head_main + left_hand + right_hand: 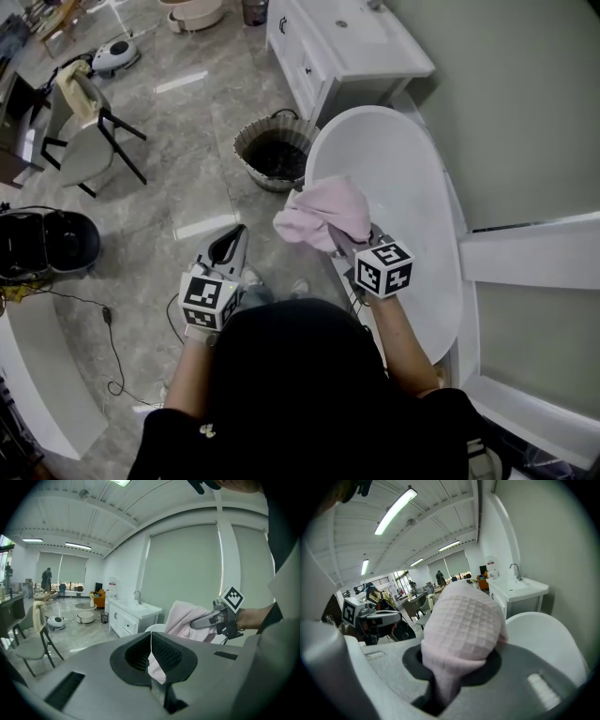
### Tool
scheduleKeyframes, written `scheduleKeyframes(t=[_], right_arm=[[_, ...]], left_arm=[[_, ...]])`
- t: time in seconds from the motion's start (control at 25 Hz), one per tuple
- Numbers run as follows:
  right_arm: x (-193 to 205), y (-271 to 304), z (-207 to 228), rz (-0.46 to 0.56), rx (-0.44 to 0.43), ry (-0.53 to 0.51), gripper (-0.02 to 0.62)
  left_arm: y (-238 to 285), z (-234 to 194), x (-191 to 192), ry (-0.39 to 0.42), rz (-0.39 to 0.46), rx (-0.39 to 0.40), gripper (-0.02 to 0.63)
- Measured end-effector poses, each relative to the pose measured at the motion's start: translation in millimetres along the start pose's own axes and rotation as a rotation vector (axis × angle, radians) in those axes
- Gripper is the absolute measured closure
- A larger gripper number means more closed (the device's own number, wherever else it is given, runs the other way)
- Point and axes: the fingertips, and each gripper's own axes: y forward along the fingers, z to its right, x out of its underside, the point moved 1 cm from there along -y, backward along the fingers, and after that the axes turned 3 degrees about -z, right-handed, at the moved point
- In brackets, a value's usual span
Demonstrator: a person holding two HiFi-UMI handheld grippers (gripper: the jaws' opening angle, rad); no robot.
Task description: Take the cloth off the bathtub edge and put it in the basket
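The pink waffle-weave cloth [323, 211] hangs bunched in the air, lifted clear of the white oval bathtub [408, 169] and hovering over the tub's rim on the floor side. It is clamped in the right gripper [343, 240]: in the right gripper view the jaws are pressed on a narrow fold of the cloth [461, 620] low down, and the rest of the fabric billows up above them, hiding most of the jaw tips. The round dark woven basket [253, 141] stands on the grey marble floor [187, 187] just beside the tub's far, rounded end, apart from the cloth; its inside shows only as a dark hollow, and what it holds cannot be made out. The tub's basin is bare white. The person's right forearm [408, 342] reaches forward along the tub's near rim, with the gripper angled up and to the left. The left gripper [230, 248] is held low over the floor, pointing toward the basket, its jaws closed together on nothing. A white vanity cabinet [323, 56] stands beyond the basket.
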Motion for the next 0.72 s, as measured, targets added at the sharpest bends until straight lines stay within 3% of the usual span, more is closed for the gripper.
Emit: scheduleKeyframes(t=[0.24,0.72], right_arm=[[-45.2,7.6,-34.9,0.077,-0.035,-0.016,0.506],[-87.3,79.1,-84.5,0.078,-0.047,-0.004,0.505]], left_arm=[[-18.7,-34.0,-5.0,-0.012,0.016,-0.022,0.592],[-48.4,-132.2,-5.9,-0.071,0.031,-0.046,0.592]])
